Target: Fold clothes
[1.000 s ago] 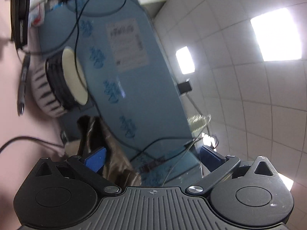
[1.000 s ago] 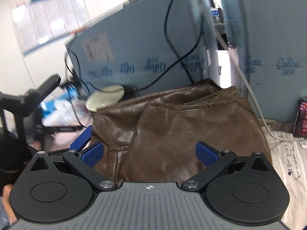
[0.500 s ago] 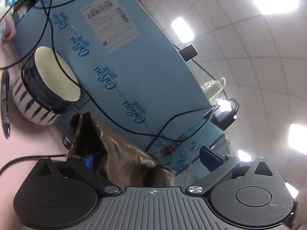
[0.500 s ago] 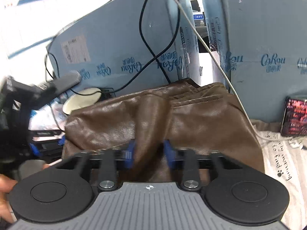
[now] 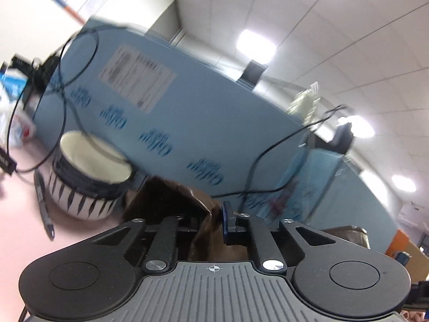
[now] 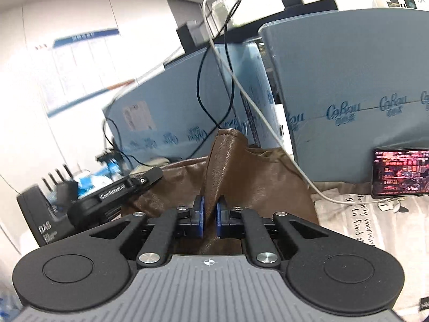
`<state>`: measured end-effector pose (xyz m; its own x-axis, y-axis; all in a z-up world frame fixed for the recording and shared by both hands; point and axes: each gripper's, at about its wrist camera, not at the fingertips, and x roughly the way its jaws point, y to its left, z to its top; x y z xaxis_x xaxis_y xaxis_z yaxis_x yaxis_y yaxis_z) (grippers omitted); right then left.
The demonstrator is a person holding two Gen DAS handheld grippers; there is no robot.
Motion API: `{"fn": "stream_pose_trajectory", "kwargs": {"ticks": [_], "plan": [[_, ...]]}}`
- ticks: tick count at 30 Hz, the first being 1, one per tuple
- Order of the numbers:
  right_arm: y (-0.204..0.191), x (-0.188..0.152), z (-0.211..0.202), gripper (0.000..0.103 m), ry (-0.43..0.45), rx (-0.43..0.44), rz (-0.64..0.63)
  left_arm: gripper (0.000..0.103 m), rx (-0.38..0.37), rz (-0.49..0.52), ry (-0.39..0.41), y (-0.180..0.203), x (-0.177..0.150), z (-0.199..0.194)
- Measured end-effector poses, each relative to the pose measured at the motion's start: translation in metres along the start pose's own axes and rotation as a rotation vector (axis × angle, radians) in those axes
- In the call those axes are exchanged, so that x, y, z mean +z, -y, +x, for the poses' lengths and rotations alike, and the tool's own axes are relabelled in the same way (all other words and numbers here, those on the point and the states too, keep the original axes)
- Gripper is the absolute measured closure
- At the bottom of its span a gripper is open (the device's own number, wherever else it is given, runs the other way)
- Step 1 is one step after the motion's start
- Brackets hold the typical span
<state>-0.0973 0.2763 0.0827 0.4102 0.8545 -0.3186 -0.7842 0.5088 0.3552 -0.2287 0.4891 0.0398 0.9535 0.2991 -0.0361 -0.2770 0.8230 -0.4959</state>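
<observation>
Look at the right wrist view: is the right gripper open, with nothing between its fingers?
No. The right gripper is shut on a raised fold of the brown leather garment, pinched between its blue pads.

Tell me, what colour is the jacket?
Brown, with a leathery sheen. The jacket shows best in the right wrist view, pinched by the right tool.

Left tongs [image 5: 211,222]: grey ribbed housing showing a small crosshair mark at its top edge, two black round discs flanking it, black link arms carrying silver screws, blue pads [image 5: 227,224] lining the fingers. Right tongs [image 6: 210,218]: same build, grey ribbed body, crosshair mark, black discs, silver screws sitting at the arm pivots, blue pads [image 6: 199,216] facing each other. In the right wrist view the other tongs' black side is showing white lettering, too blurred for a sure reading.
</observation>
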Motion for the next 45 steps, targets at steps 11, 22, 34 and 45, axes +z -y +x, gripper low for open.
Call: {"fn": "stream_pose_trajectory", "kwargs": {"ticks": [11, 22, 34, 45], "plan": [[0.031, 0.014, -0.085, 0.096, 0.087, 0.123, 0.032, 0.099, -0.105, 0.079, 0.214, 0.079, -0.011, -0.086], [0.108, 0.045, -0.152, 0.097, 0.207, 0.093, 0.125, 0.1, -0.301, 0.114, 0.357, 0.164, 0.018, -0.083], [0.264, 0.011, -0.226, 0.097, 0.199, -0.149, 0.168, 0.1, -0.686, 0.211, -0.035, 0.188, -0.08, -0.118], [0.347, -0.036, -0.243, 0.045, 0.004, -0.334, 0.333, 0.094, -0.571, 0.285, -0.448, 0.176, -0.142, -0.147]]}}
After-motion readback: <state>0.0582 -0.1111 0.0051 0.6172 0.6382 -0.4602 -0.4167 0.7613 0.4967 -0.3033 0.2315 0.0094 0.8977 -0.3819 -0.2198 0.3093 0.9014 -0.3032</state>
